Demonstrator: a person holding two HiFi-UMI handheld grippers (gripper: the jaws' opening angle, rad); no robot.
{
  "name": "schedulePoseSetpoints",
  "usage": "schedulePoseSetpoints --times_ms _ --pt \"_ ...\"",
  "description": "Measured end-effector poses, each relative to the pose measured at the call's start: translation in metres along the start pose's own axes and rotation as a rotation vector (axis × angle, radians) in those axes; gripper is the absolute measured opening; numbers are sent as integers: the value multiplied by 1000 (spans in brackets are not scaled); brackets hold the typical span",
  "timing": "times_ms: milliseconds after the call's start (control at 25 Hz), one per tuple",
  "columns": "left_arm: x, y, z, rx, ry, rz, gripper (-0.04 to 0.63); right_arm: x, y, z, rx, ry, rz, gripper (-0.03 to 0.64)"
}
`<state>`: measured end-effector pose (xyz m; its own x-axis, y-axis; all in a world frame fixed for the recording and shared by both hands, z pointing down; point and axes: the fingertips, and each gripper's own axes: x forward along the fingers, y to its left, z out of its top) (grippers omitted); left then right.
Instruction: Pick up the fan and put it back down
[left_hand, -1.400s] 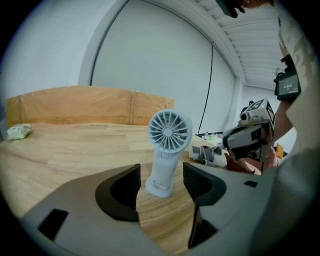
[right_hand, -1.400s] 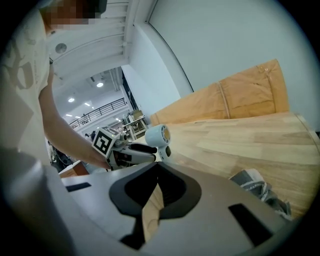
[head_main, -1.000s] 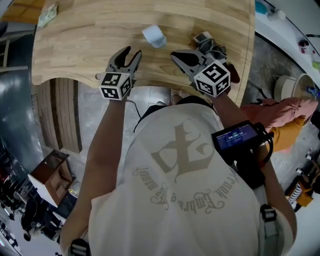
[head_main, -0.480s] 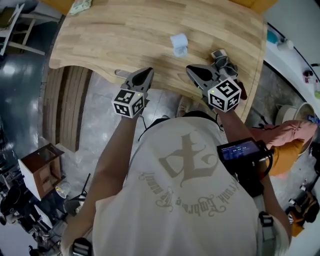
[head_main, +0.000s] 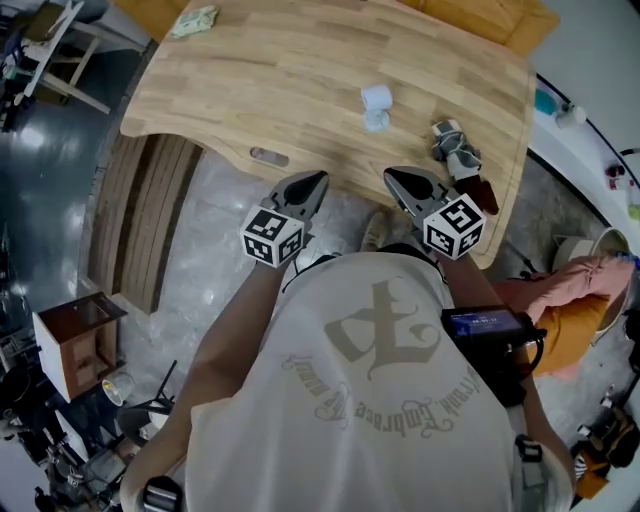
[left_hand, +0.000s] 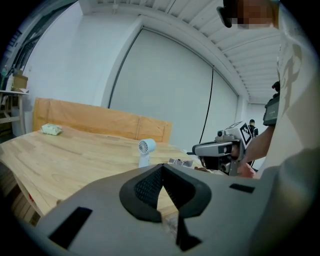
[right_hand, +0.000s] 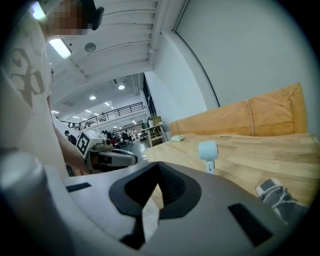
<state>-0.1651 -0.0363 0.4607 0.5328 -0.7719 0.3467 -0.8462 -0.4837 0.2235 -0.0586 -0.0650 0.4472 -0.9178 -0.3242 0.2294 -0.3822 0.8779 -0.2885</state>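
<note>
While held short of the counter (head_main: 280, 70), fingers of left gripper (head_main: 321, 177) and right gripper (head_main: 389, 173) clenched empty. Fan (head_main: 376, 106) upright at twelve o'clock. Likely awaiting pickup: unclench, reach forward.

The fan (head_main: 376, 104) is pale blue-white, the table (head_main: 280, 70) light striped wood grain, the floor (head_main: 220, 230) glossy grey.

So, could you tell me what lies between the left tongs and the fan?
Only bare wood of the table, seen in the head view and the left gripper view, separates the left tongs from the fan.
</note>
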Motion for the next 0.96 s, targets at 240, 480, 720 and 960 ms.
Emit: schedulePoseSetpoints --times_ms 240,480,720,960 --pt "-14 -2 -5 1 1 -6 11 -5 11 -5 25 -18 -17 14" --pt "-12 -5 -6 13 0 -26 11 -5 13 -2 16 -23 -26 14" --pt "-8 -3 -4 14 -4 -29 11 -3 13 -2 14 -22 -23 14" --pt "-9 0 -2 17 -13 -24 11 1 13 1 10 -23 -16 14"
